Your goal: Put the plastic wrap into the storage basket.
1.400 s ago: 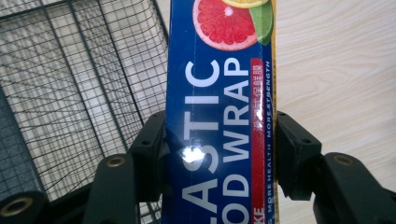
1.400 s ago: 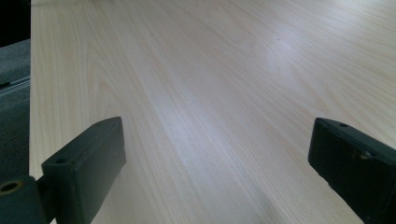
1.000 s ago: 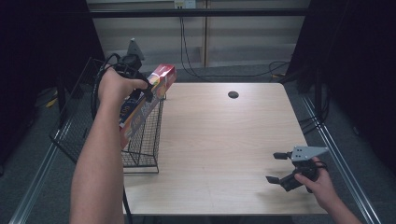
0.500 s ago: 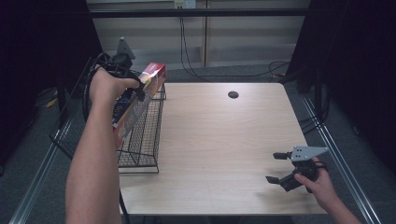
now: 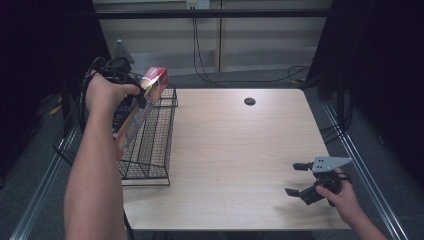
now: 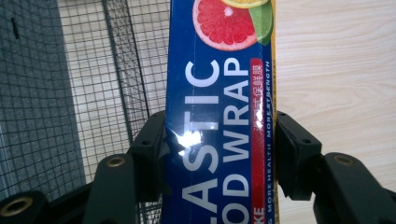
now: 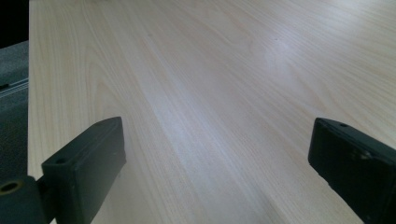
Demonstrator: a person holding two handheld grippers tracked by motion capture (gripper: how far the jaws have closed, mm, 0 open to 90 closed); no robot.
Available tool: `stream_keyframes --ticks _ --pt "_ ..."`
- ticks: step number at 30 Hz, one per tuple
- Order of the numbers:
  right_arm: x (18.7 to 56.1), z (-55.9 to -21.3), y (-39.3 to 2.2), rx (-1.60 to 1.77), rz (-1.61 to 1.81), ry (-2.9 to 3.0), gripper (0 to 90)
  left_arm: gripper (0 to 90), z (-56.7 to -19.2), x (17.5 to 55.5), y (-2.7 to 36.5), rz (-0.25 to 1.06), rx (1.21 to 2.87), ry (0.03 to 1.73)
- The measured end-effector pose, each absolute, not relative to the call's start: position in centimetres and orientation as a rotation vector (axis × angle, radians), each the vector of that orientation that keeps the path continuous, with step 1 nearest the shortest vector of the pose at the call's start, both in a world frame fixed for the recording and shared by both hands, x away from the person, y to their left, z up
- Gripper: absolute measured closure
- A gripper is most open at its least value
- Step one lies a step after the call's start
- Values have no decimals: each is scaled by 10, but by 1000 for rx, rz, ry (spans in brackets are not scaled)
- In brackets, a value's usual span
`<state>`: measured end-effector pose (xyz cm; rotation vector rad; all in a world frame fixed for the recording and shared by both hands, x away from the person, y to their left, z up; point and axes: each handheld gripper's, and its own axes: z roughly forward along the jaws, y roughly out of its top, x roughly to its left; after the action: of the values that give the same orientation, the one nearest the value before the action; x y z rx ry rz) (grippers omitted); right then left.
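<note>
Pale wood bench (image 5: 235, 150) is carrying a wire basket (image 5: 150, 145) at left; above it the left tool (image 6: 219, 154) is clamping a plastic wrap box (image 6: 219, 116), its lettering readable in the left gripper view. Right tool (image 5: 300, 179), lower right, is gaping apart.

tool (image 6: 219, 154) clamping plastic wrap box (image 6: 219, 116), wire basket (image 6: 116, 79)

Glossy printed cardboard box (image 6: 219, 116) clamped in the left gripper (image 6: 219, 154), black wire-mesh basket (image 5: 150, 145) beneath; matt pale wood-grain table (image 7: 210, 93) under the right gripper (image 7: 217, 163).
</note>
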<state>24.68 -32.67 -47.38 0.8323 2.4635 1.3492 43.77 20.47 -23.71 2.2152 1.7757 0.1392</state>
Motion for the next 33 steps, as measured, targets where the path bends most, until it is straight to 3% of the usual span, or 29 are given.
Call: stream_keyframes --ticks 33 --pt "246 -474 -326 830 1338 2471 41 450 -237 432 240 220 2113 1917"
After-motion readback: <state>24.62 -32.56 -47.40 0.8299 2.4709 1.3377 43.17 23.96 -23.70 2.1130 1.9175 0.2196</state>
